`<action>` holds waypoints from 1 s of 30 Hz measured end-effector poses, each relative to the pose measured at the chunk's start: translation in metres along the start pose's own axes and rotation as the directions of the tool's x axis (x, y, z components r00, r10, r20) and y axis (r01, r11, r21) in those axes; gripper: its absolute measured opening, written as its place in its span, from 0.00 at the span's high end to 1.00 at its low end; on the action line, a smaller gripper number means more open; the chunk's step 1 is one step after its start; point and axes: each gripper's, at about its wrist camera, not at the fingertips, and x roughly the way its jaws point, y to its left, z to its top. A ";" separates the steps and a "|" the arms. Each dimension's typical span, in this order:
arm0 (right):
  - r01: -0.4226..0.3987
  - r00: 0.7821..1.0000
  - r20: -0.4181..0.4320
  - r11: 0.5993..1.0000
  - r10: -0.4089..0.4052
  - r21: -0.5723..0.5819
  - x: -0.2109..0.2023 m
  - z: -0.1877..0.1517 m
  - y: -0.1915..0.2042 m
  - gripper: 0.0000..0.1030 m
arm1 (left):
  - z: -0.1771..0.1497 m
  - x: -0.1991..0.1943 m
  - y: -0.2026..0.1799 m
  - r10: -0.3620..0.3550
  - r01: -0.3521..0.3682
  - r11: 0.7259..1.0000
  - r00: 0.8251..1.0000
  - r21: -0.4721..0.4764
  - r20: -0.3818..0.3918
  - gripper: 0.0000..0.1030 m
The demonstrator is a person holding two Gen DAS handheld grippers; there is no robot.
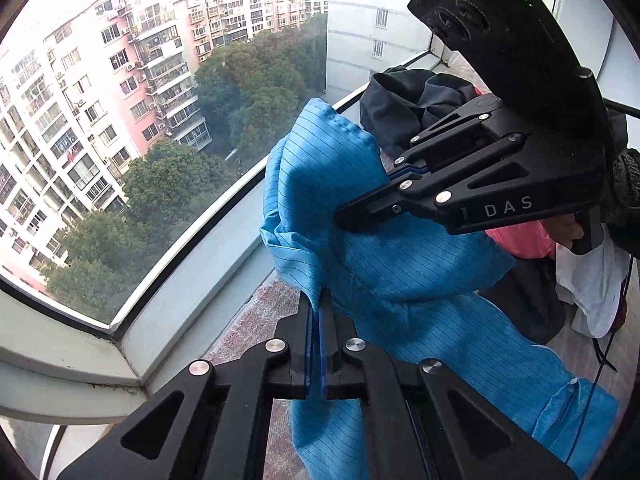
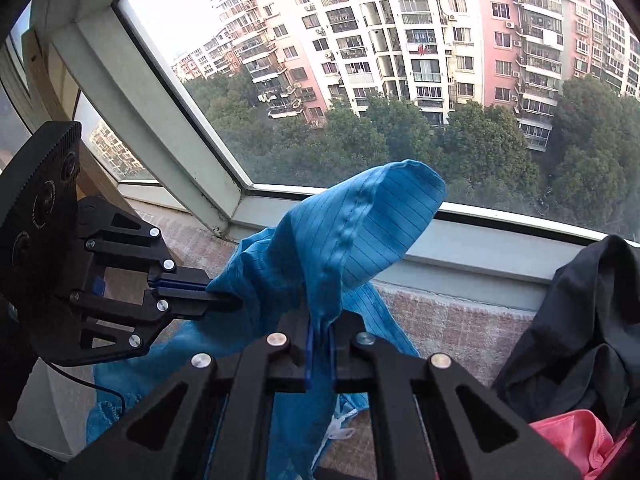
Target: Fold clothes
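A blue pin-striped garment [image 1: 384,264] hangs in the air in front of a window, above a pinkish mat. My left gripper [image 1: 318,300] is shut on a fold of it at the bottom of the left wrist view. My right gripper [image 1: 352,216] comes in from the right of that view and is shut on the same garment higher up. In the right wrist view the blue garment [image 2: 360,232] rises to a hemmed corner; my right gripper [image 2: 320,326] pinches it at the bottom, and my left gripper [image 2: 230,298] pinches it from the left.
A dark garment pile [image 1: 412,108] lies on the mat by the window, also in the right wrist view [image 2: 580,320]. Pink cloth [image 2: 576,436] and white cloth [image 1: 596,292] lie nearby. The pinkish mat [image 2: 440,320] runs along the window sill [image 2: 480,248].
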 end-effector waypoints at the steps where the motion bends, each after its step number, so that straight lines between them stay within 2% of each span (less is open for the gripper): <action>1: -0.003 1.000 0.011 1.000 0.003 -0.010 -0.011 0.000 0.007 0.95 | -0.001 -0.011 -0.004 0.001 -0.001 1.000 1.000 0.008 0.008 0.99; 6: 0.011 0.996 0.086 0.997 -0.004 -0.079 -0.073 -0.006 0.049 0.95 | 0.002 -0.066 -0.027 0.013 -0.016 0.998 0.998 0.055 0.055 0.99; 11: 0.049 0.986 0.164 0.990 -0.027 -0.134 -0.129 -0.037 0.093 0.95 | -0.004 -0.110 -0.061 0.025 -0.036 0.994 0.994 0.102 0.110 0.99; 17: 0.072 0.979 0.201 0.983 -0.037 -0.170 -0.179 -0.092 0.152 0.95 | -0.027 -0.148 -0.120 0.007 -0.029 0.986 0.991 0.166 0.130 0.99; 20: 0.109 0.971 0.232 0.976 -0.064 -0.187 -0.195 -0.126 0.178 0.95 | -0.039 -0.164 -0.149 -0.009 -0.017 0.982 0.991 0.188 0.134 0.99; 23: 0.137 0.968 0.235 0.969 -0.087 -0.207 -0.207 -0.161 0.201 0.95 | -0.054 -0.181 -0.176 -0.021 -0.007 0.977 0.991 0.213 0.132 0.99; 27: 0.142 0.965 0.246 0.974 -0.097 -0.174 -0.220 -0.208 0.218 0.95 | -0.079 -0.198 -0.201 -0.020 -0.010 0.979 0.989 0.205 0.145 0.99; 30: 0.162 0.966 0.224 0.975 -0.126 -0.151 -0.210 -0.251 0.227 0.95 | -0.111 -0.197 -0.221 -0.024 -0.008 0.981 0.987 0.192 0.162 0.99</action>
